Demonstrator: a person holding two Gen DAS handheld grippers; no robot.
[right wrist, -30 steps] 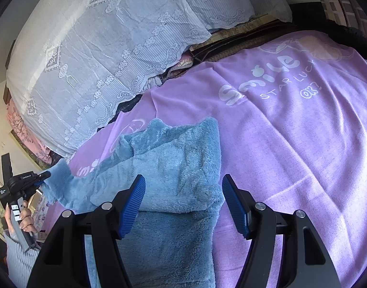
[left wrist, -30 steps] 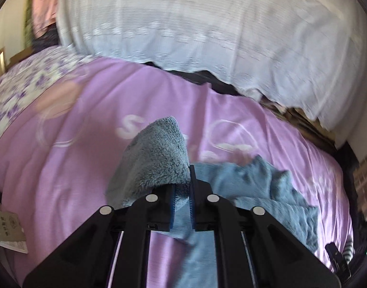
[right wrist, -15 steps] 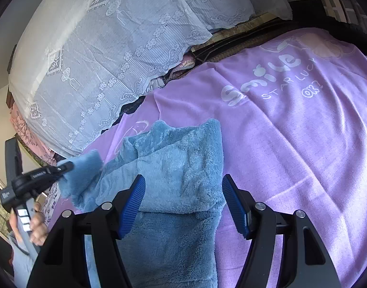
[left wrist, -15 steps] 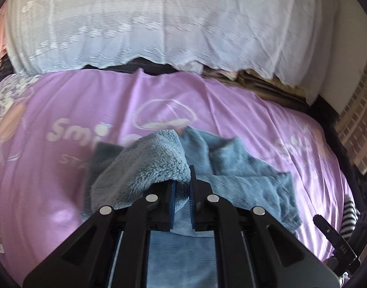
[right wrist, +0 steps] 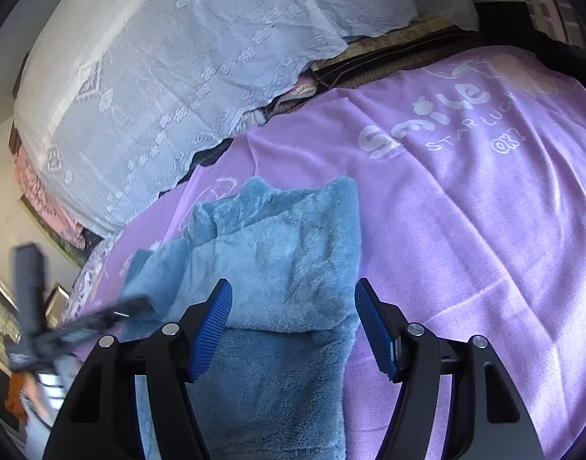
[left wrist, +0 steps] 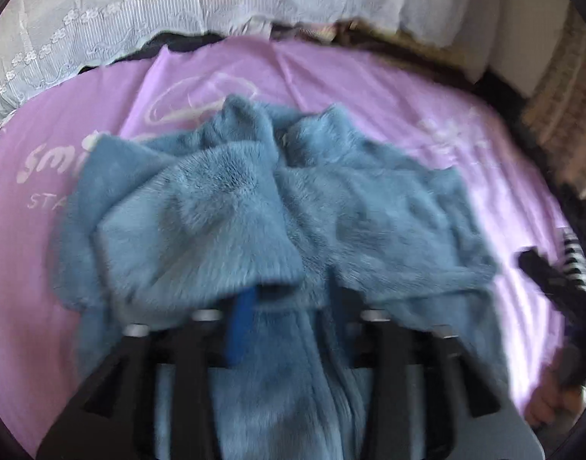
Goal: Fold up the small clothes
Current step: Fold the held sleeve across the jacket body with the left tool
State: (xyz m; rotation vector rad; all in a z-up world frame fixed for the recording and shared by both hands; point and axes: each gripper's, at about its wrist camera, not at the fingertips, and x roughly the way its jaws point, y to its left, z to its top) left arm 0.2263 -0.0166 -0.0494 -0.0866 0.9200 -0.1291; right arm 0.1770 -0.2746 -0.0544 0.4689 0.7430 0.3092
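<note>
Because both the left gripper [left wrist: 289, 306] and right gripper [right wrist: 291, 314] stood spread and unclenched, the fleece garment [right wrist: 277, 253] risked its sleeve [left wrist: 193, 226], folded in from nine o'clock, springing back open.

bed: purple printed sheet [right wrist: 484, 230] | on it: blue fleece garment [right wrist: 285, 260], rumpled

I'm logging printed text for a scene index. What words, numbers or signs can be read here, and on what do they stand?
"Smile": large white letters on the purple sheet, right wrist view.
"STAR LUCK": smaller white letters just below it.
"OK?": white, at the end of that line.
"Smi" and "STA": cut-off starts of the same print, left wrist view, the rest covered by the blue fleece garment.
Other white prints on the sheet: too blurred to read.
</note>
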